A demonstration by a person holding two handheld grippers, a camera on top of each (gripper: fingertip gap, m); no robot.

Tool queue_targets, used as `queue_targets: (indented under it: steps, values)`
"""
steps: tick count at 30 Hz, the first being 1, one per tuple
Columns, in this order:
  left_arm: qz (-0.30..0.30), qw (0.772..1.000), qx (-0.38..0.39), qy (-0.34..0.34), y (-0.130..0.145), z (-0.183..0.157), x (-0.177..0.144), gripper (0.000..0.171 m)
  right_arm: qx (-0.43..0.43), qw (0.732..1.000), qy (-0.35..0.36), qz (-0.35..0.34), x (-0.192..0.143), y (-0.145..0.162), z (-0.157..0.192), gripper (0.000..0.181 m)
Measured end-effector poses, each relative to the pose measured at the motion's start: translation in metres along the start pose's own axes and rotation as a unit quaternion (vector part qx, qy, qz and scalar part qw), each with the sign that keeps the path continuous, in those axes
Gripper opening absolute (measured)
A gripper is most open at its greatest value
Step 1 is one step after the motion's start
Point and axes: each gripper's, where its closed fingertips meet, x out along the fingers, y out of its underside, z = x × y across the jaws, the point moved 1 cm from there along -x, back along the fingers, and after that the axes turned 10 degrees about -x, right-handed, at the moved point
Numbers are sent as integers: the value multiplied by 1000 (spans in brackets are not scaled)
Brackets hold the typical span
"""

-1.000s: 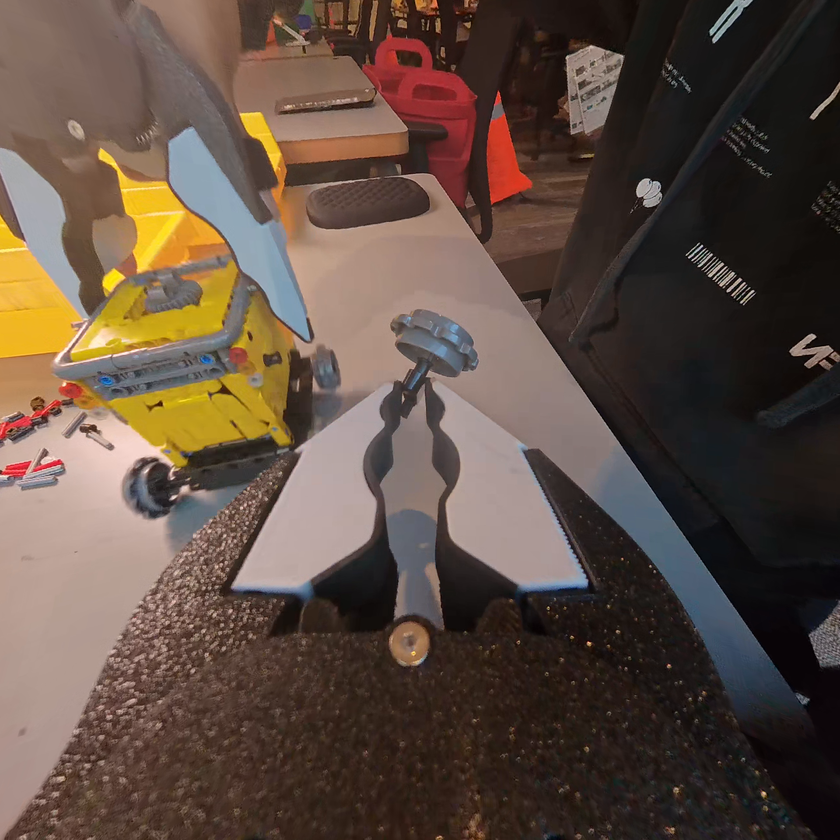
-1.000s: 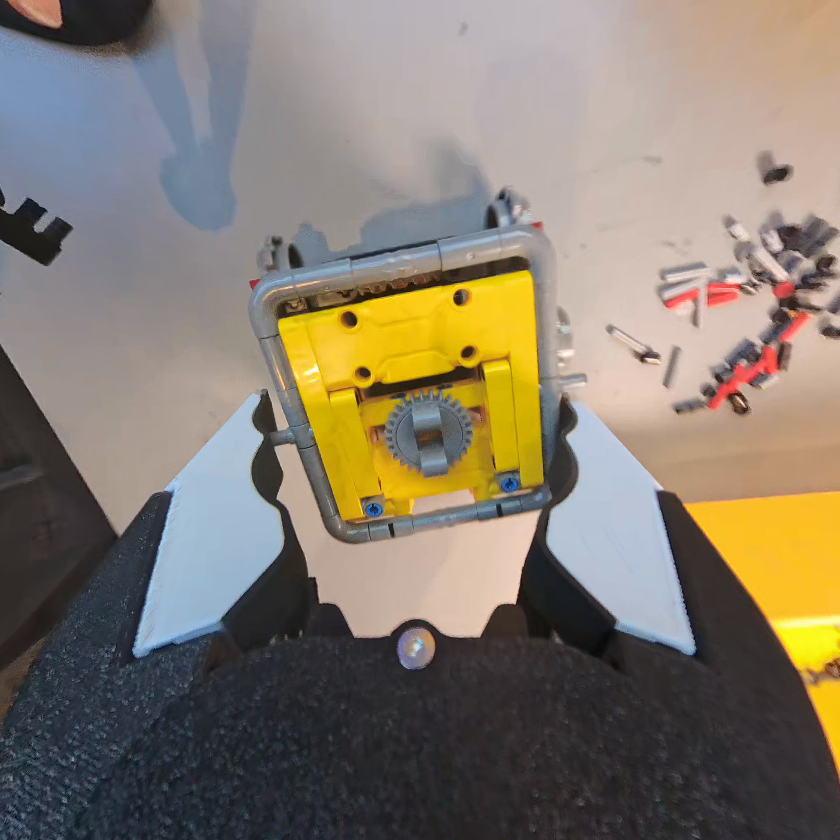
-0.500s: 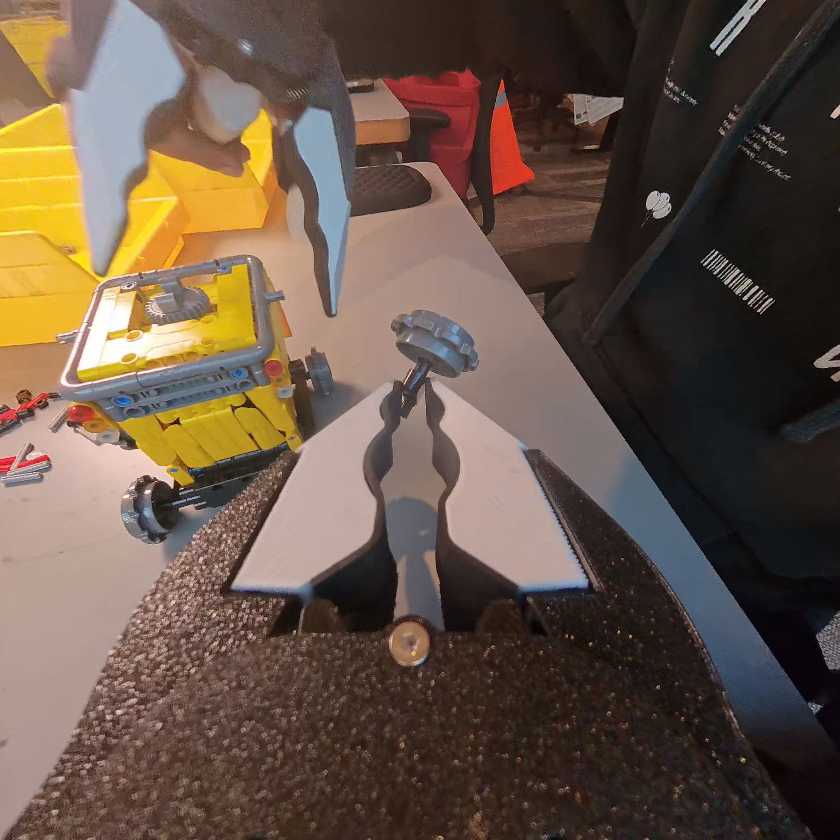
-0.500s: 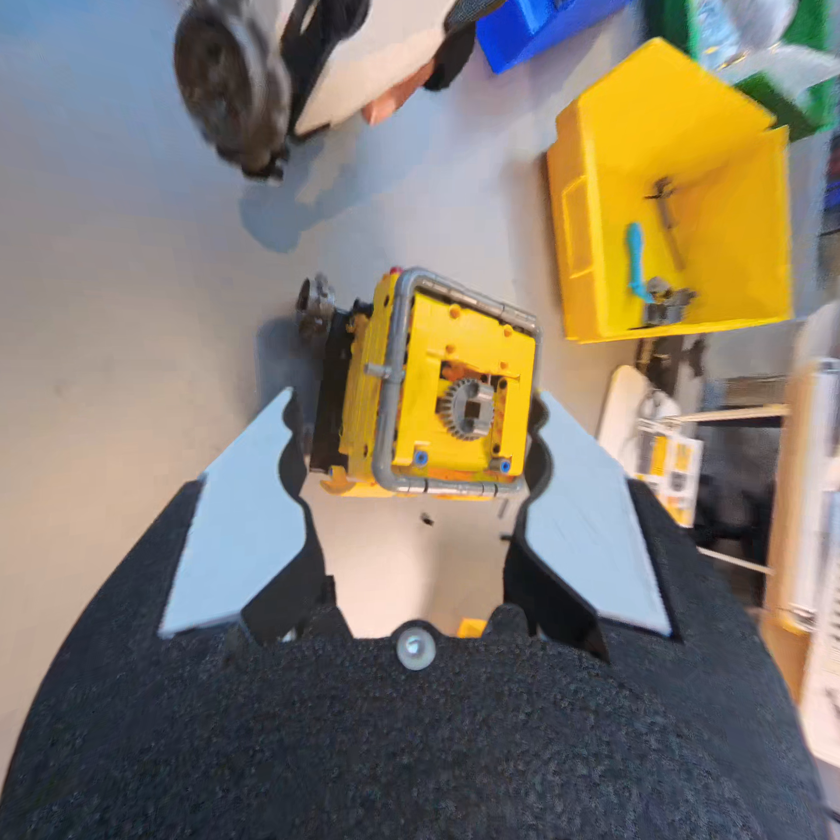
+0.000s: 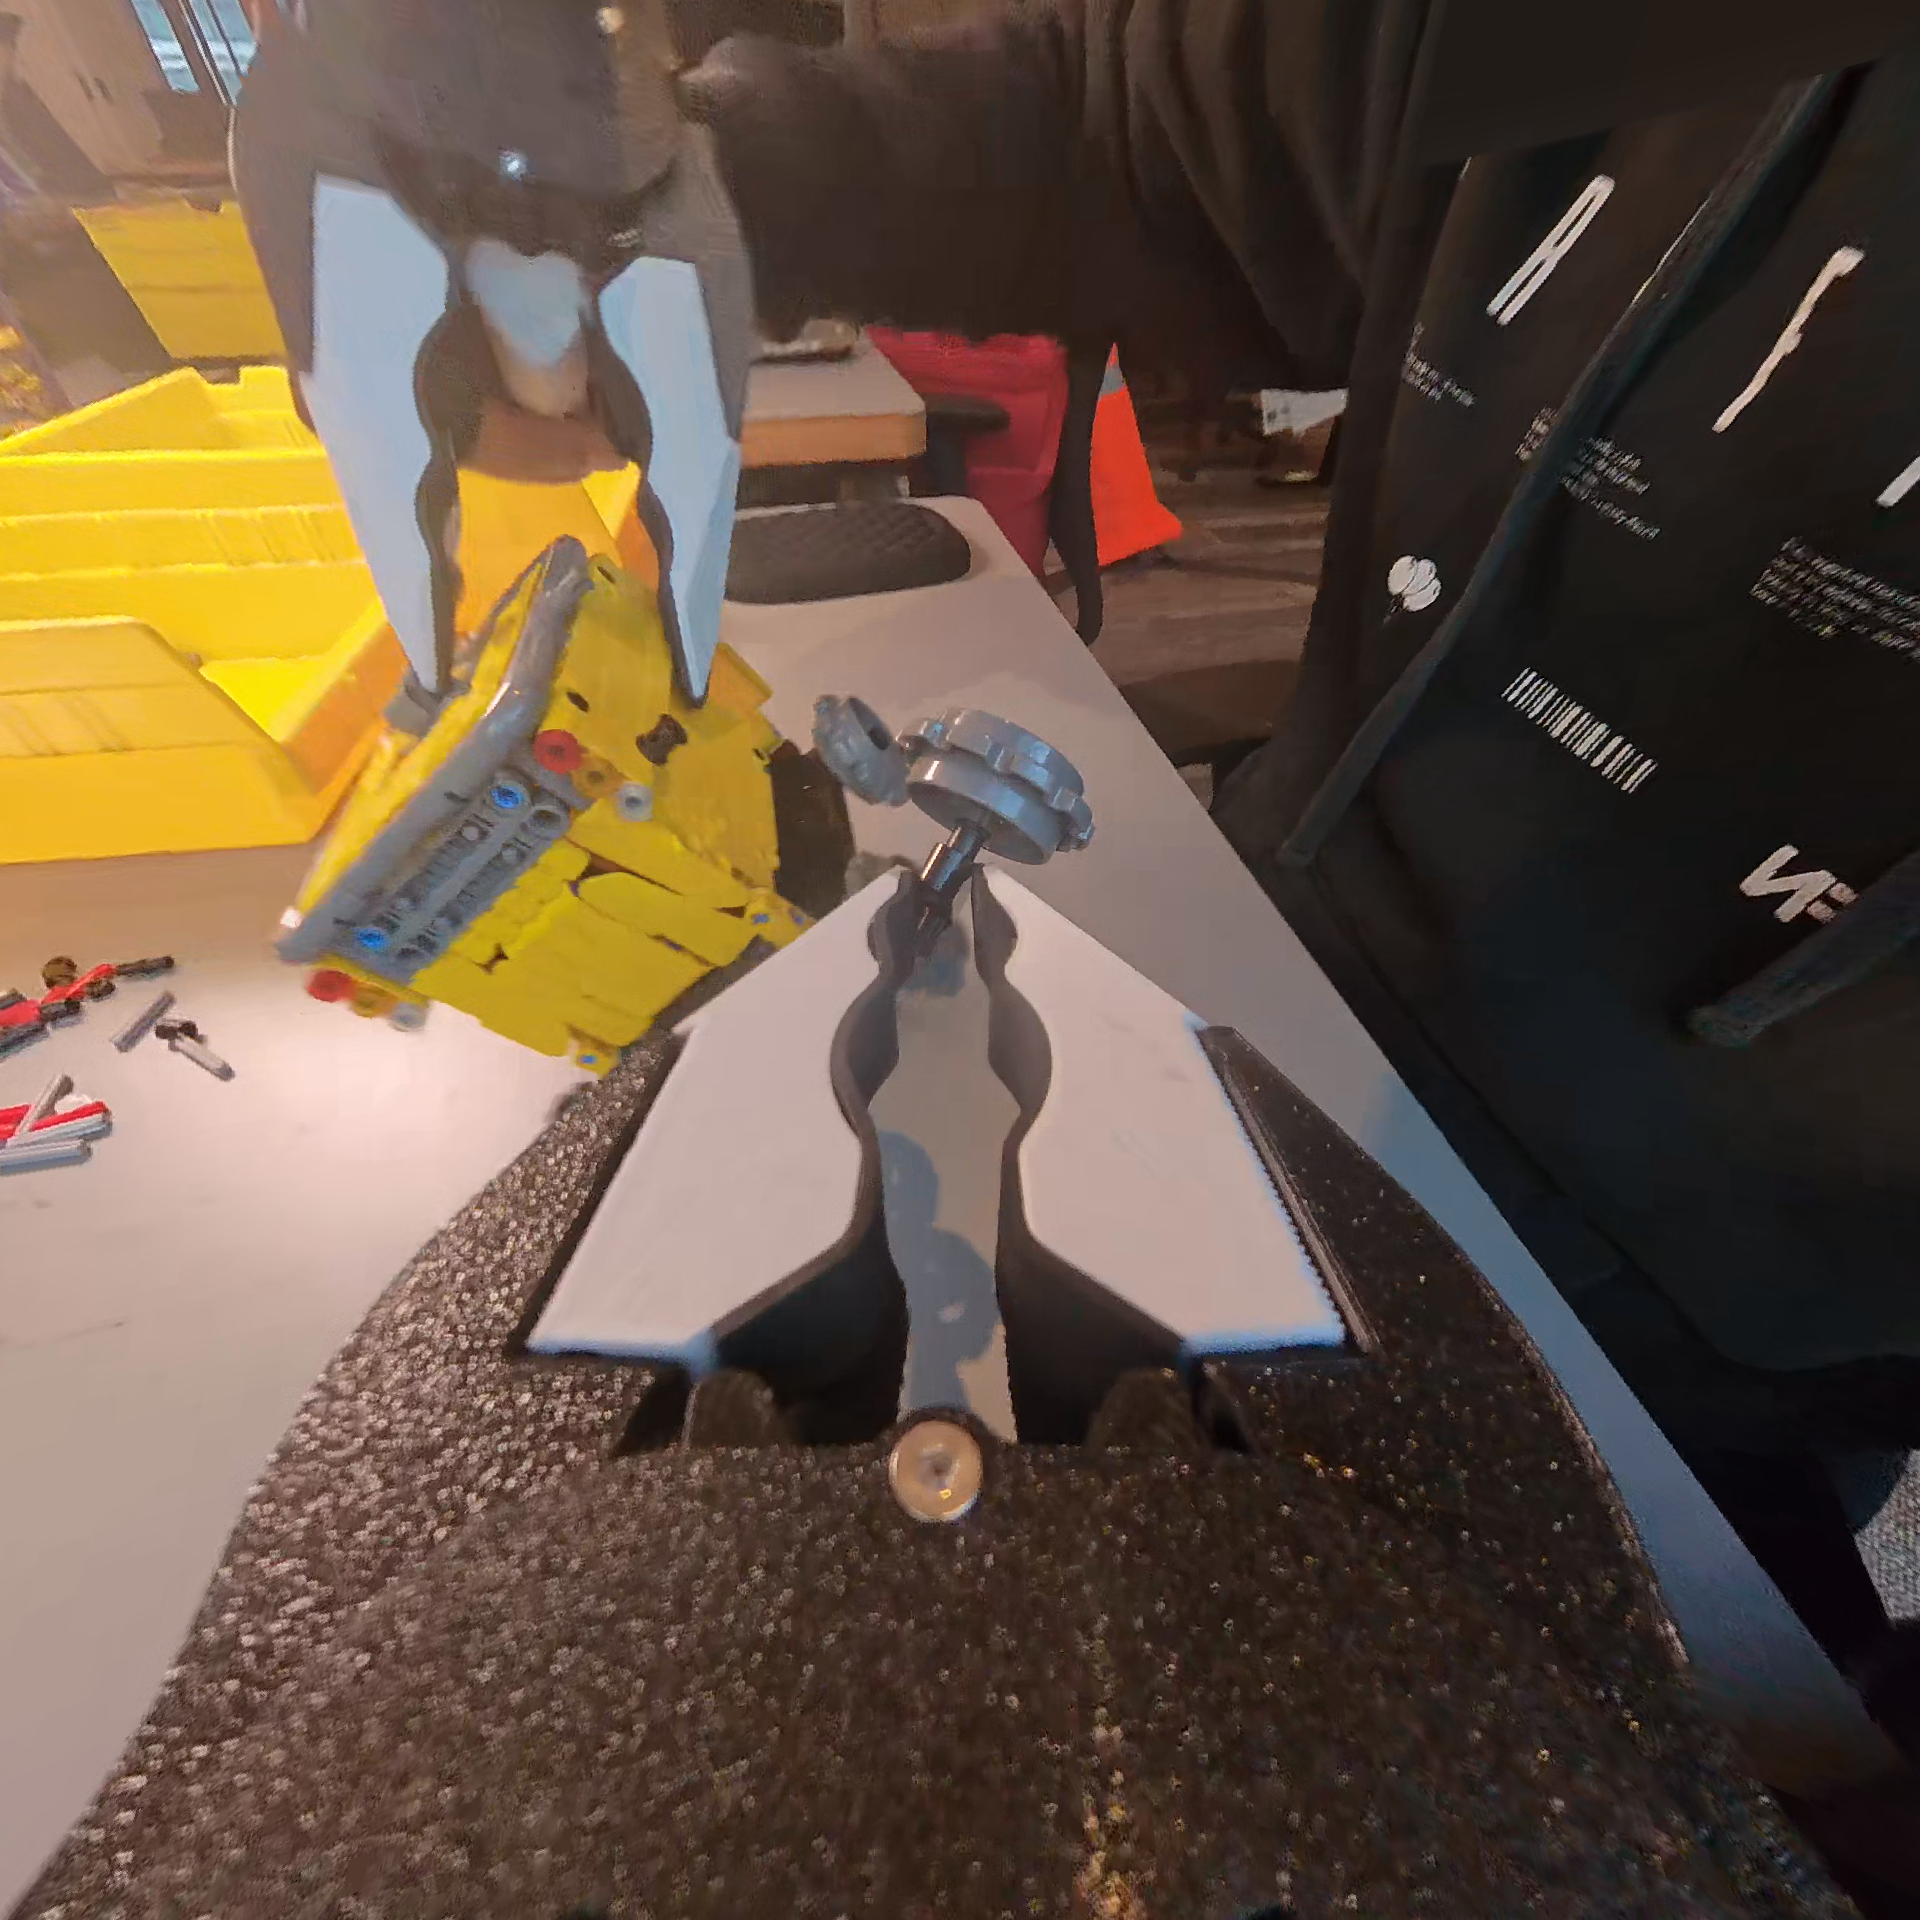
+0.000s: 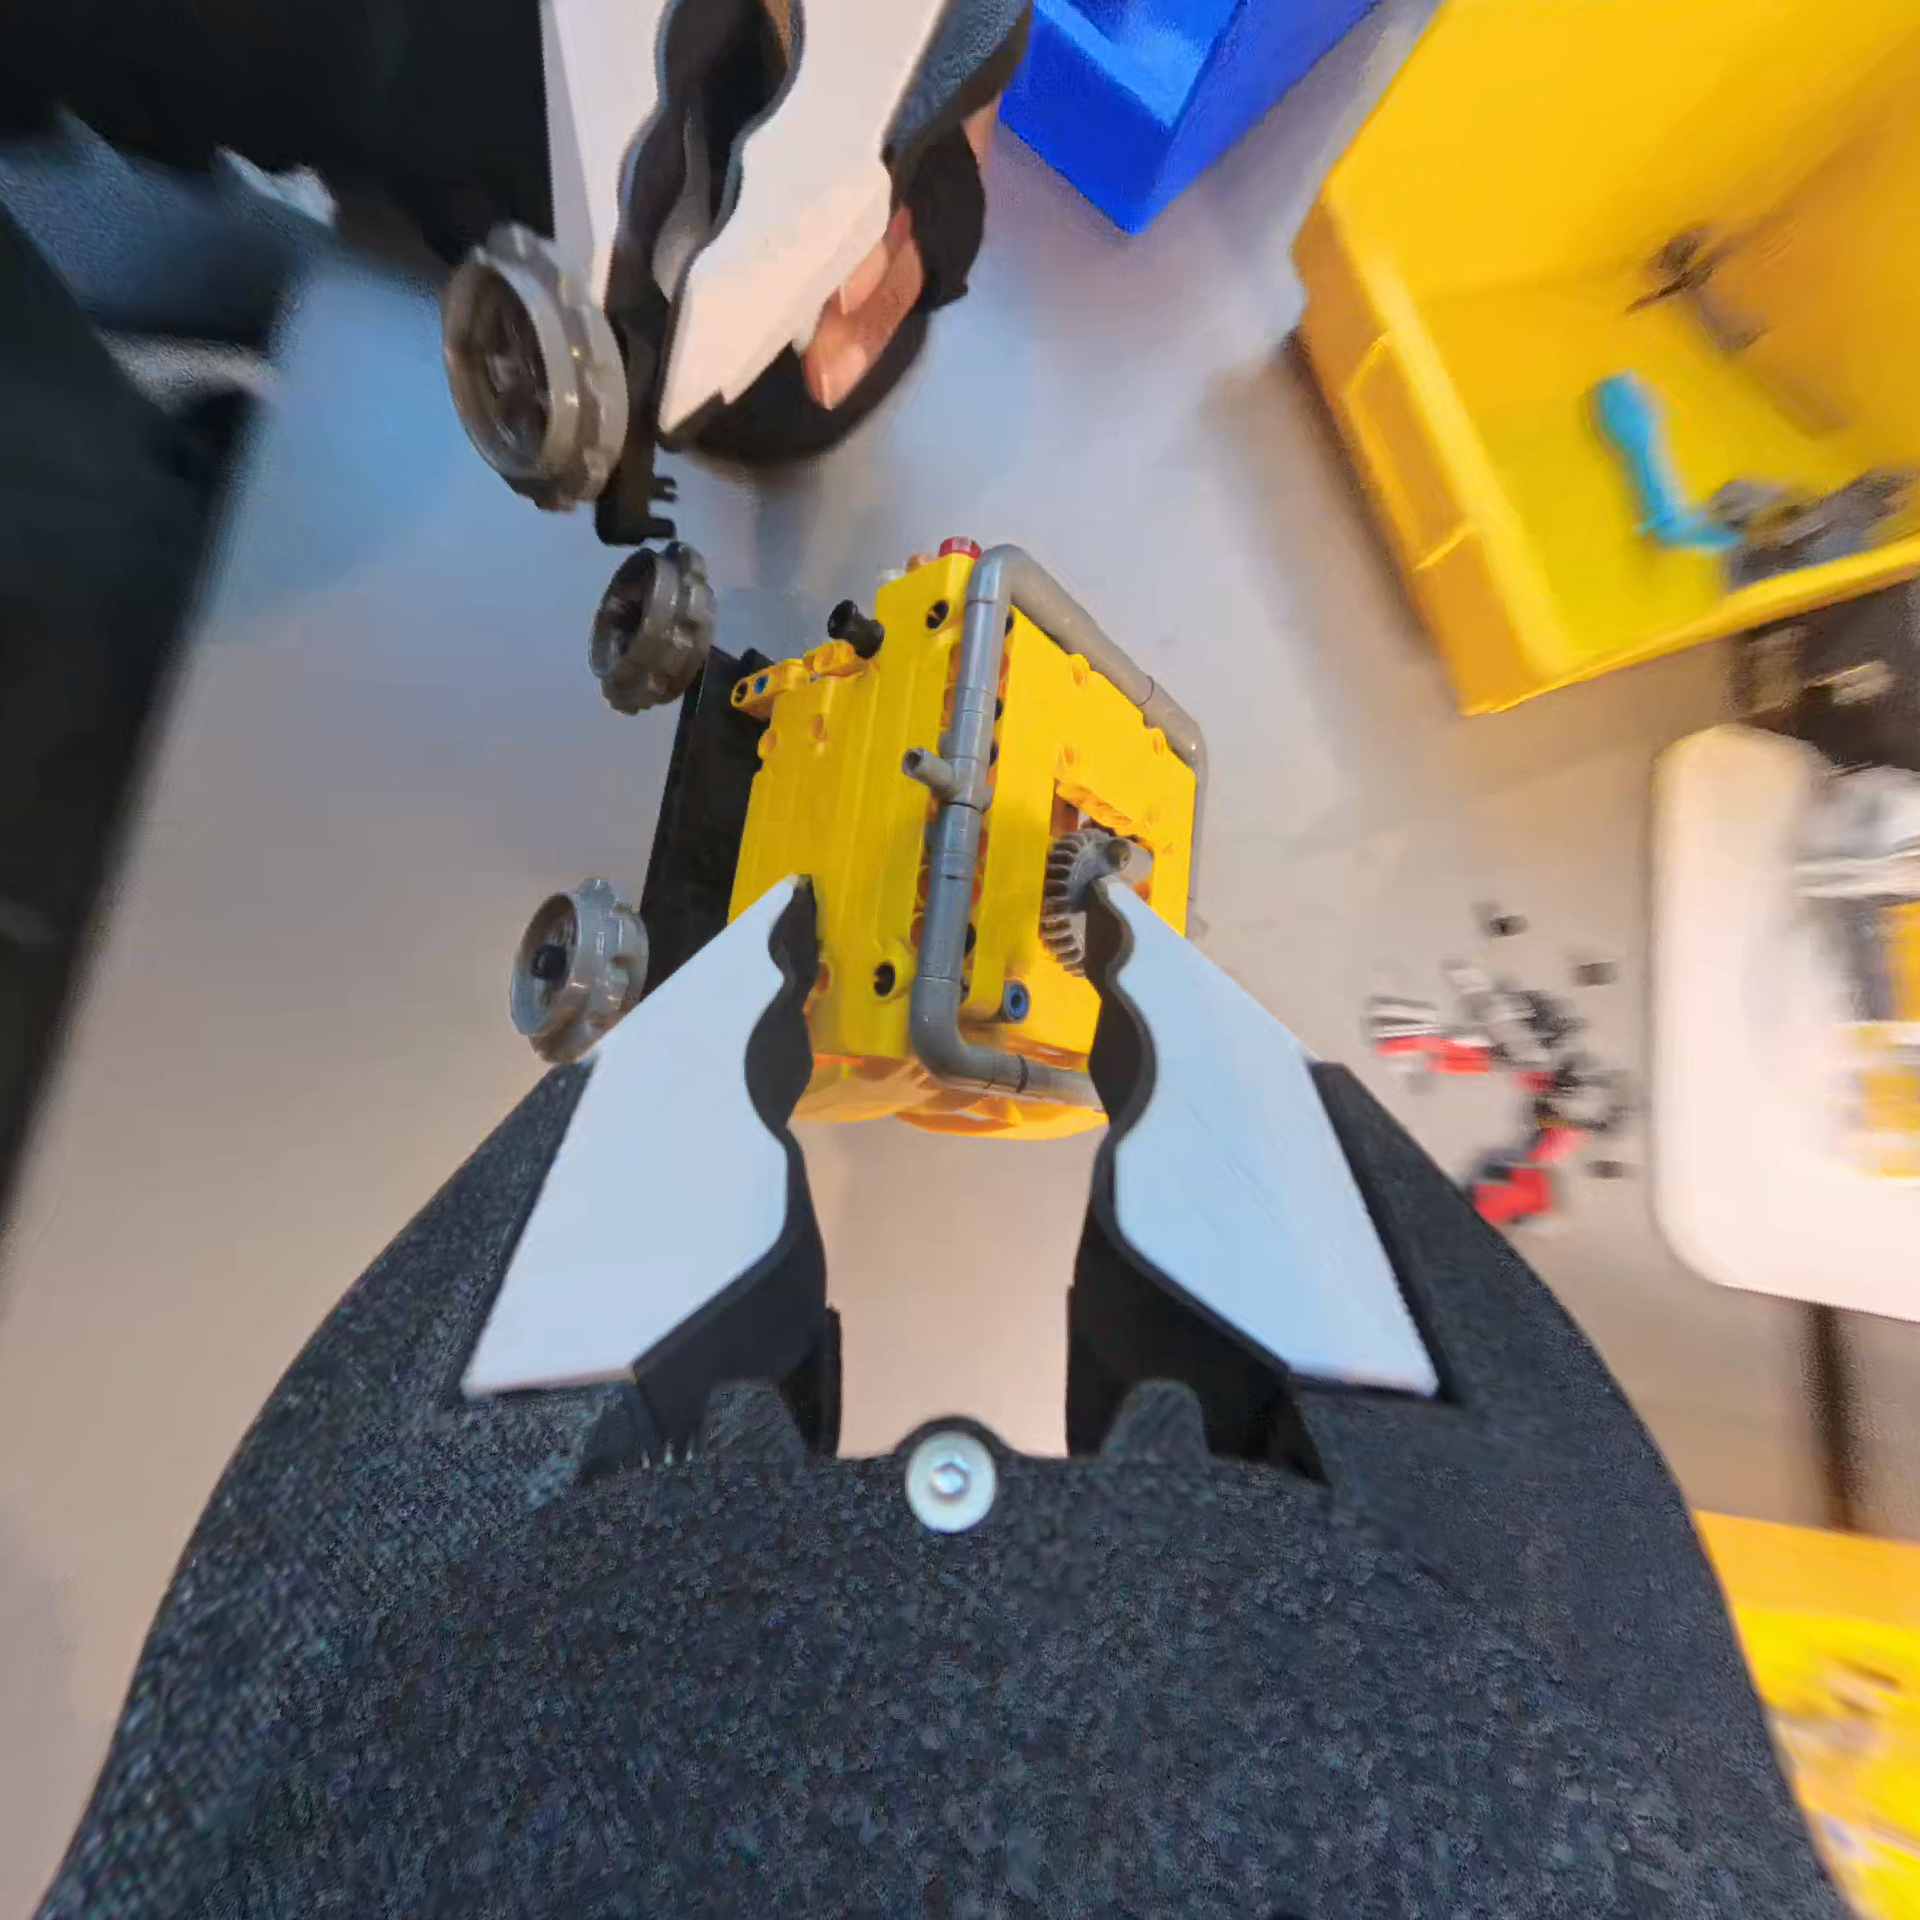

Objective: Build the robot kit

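A yellow brick model with a grey tube frame and small grey wheels stands tipped on the grey table. My right gripper is shut on the model's upper end, one finger on its side and one by the grey gear. It also shows in the left wrist view, coming down from above. My left gripper is shut on the black axle of a loose grey wheel, held just right of the model. That wheel also shows in the right wrist view.
Yellow bins stand behind the model, one holding small parts, with a blue bin beside it. Loose red and grey pieces lie at the left. A black pad lies farther back. A person in black clothing stands at the table's right edge. About 12 cm separates my left fingertips from my right.
My right gripper swung round above the model, closed on its upper end and tipped it over to one side. My left gripper kept hold of the grey wheel and barely moved.
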Motion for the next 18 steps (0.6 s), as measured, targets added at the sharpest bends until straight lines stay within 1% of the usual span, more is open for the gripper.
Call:
queue_targets:
  steps: [2, 4, 5, 7, 9, 13, 15, 17, 18]
  values:
    - [-39, 999, 1, 25, -14, -9, -5, 8, 114, 989, -88, -39, 1, 3, 7, 52]
    - [-58, 998, 7, 30, -21, -12, -10, 7, 188, 965, -164, -80, 6, 9, 15, 52]
    - [-65, 997, 6, 33, -23, -13, -12, 7, 210, 954, -190, -96, 11, 12, 17, 51]
    - [-66, 997, 7, 28, -23, -11, -12, 7, 246, 935, -218, -135, 20, 14, 15, 51]
    - [-66, 997, 6, 25, -22, -10, -12, 8, 264, 919, -255, -146, 24, 19, 15, 52]
    - [-81, 996, 0, 22, -25, -7, -13, 7, 261, 907, -285, -167, 28, 17, 11, 53]
    - [-93, 995, -3, 21, -29, -5, -15, 7, 253, 912, -271, -172, 29, 15, 6, 56]
    - [-96, 995, -5, 16, -34, -2, -16, 8, 234, 923, -248, -181, 23, 12, 1, 68]
    - [-92, 996, -7, 10, -36, 1, -16, 7, 223, 930, -223, -188, 18, 10, -5, 71]
